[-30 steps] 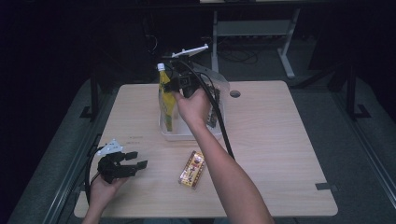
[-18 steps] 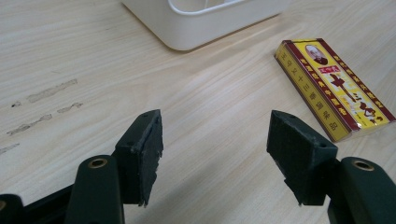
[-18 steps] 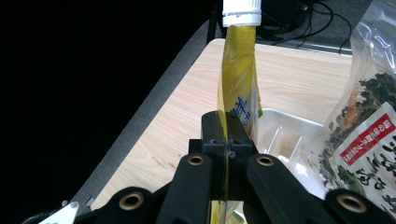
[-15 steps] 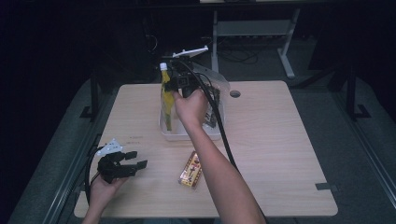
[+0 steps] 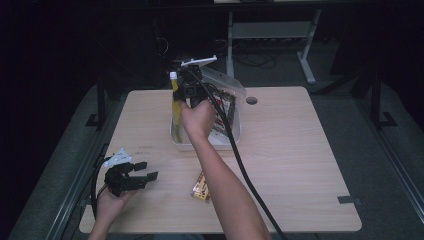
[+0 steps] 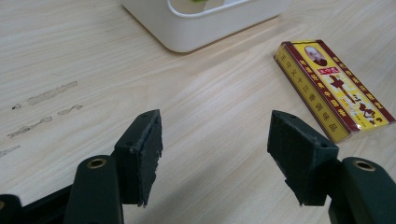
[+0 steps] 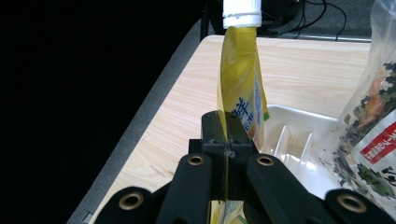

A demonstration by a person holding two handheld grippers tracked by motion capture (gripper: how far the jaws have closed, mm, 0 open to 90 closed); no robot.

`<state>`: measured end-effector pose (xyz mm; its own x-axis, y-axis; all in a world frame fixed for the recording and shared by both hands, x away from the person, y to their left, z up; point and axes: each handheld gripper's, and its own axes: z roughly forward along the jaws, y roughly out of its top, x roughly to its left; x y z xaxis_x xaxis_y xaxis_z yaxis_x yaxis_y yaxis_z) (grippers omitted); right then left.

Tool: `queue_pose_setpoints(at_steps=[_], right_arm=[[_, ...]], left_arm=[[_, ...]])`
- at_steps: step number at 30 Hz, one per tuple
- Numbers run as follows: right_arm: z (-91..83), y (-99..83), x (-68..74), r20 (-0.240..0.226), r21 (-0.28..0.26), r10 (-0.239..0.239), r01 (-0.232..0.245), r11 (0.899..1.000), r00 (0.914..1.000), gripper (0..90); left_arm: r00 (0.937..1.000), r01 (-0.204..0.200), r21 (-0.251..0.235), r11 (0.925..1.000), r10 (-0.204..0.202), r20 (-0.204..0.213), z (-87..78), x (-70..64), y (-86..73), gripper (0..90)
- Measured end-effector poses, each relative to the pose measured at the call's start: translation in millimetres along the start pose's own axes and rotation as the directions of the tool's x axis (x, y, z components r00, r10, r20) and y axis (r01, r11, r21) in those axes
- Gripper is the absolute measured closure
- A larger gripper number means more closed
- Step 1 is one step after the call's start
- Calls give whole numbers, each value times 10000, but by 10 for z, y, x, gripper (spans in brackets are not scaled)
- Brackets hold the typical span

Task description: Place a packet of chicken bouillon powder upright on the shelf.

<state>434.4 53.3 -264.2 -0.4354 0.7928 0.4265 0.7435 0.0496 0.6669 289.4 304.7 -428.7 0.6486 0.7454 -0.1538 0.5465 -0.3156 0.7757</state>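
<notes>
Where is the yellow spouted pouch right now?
High view: the yellow pouch stands upright at the white bin's left end, clamped by the right gripper.

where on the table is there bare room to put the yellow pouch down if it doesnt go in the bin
Bare wood lies right of the white bin, out to the table edge, and on the far left corner. It is crowded inside the bin beside the snack bag, and near the yellow box by the left gripper.

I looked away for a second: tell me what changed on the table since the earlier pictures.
Hardly anything. The right gripper, shut on the yellow pouch, may have shifted it slightly over the white bin; it was neither newly taken nor let go. The left gripper stays open near the table's edge, and the yellow box lies where it was.
</notes>
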Motion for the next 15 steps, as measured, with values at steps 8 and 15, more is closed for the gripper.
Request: queue_pose_setpoints(at_steps=[8, 15], right_arm=[[123, -40, -23, 80, 86, 105, -106, 9999, 9999, 896], [228, -56, -40, 211, 151, 169, -172, 9997, 9996, 895]], left_arm=[[10000, -6, -7, 10000, 6, 20, 2, -3, 4, 348], [10000, -3, -12, 10000, 3, 28, 4, -5, 5, 347]])
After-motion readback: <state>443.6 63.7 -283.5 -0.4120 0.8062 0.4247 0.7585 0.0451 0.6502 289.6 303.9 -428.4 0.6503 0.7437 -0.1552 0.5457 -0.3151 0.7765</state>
